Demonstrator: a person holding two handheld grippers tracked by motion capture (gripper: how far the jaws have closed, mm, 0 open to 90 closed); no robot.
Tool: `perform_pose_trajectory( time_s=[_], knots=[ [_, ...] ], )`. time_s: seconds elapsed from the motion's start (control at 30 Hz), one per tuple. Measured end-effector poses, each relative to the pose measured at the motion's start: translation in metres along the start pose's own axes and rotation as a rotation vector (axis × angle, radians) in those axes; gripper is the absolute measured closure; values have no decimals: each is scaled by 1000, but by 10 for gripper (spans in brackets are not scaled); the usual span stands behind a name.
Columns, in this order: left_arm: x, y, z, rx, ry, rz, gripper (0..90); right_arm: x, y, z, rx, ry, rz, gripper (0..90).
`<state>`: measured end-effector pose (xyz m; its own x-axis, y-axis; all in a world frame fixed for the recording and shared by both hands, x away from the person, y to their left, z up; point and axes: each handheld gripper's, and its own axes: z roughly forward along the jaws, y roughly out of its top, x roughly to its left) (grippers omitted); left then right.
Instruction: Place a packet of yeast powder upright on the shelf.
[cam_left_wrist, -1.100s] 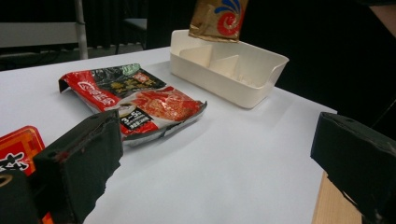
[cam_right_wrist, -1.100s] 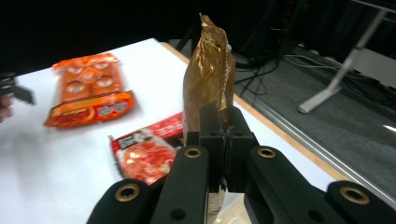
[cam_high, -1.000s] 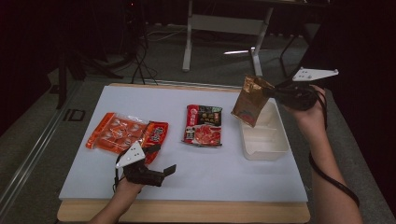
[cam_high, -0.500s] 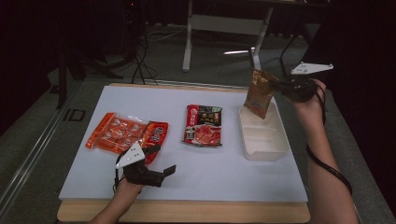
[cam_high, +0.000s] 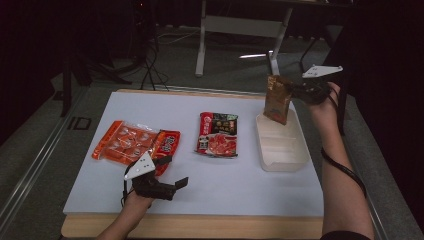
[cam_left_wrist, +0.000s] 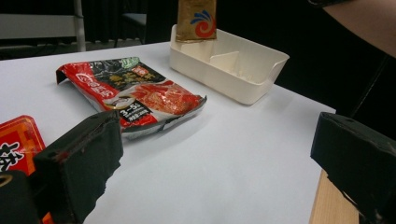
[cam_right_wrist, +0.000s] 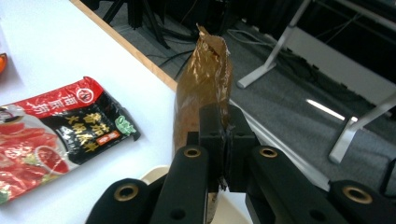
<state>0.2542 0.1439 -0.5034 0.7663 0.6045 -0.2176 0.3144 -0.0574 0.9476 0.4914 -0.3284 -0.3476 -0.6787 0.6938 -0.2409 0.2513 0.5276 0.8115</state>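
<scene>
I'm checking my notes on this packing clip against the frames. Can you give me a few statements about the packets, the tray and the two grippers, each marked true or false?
1. The right gripper is shut on the brown packet. True.
2. The brown packet lies flat on the table. False: it hangs upright, its lower end in the far part of the white tray.
3. The left gripper holds the orange packet. False: its jaws are open and hold nothing.
4. The red and black packet lies between the orange packet and the white tray. True.
5. The white tray has a divider inside. True.
</scene>
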Motion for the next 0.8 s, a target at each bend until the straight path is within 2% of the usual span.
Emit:
perform_pose_trajectory(
  time_s=[0.07,0.17,0.43,0.47,0.67,0.8],
  knots=[
    [0,0,1,-1,-1,-4,24,0,-1,2,-8,2,-2,878],
    [0,-1,1,4,-3,-1,24,0,-5,11,-13,37,21,879],
    [1,-2,2,10,-5,-7,24,2,-9,17,-47,75,38,877],
    [1,-3,2,12,-7,-6,24,3,-11,20,-67,91,56,877],
    [1,-3,3,12,-4,-7,24,3,-17,25,-81,103,79,875],
    [2,-4,3,16,-4,-13,24,1,-23,27,-84,114,112,873]
  ],
)
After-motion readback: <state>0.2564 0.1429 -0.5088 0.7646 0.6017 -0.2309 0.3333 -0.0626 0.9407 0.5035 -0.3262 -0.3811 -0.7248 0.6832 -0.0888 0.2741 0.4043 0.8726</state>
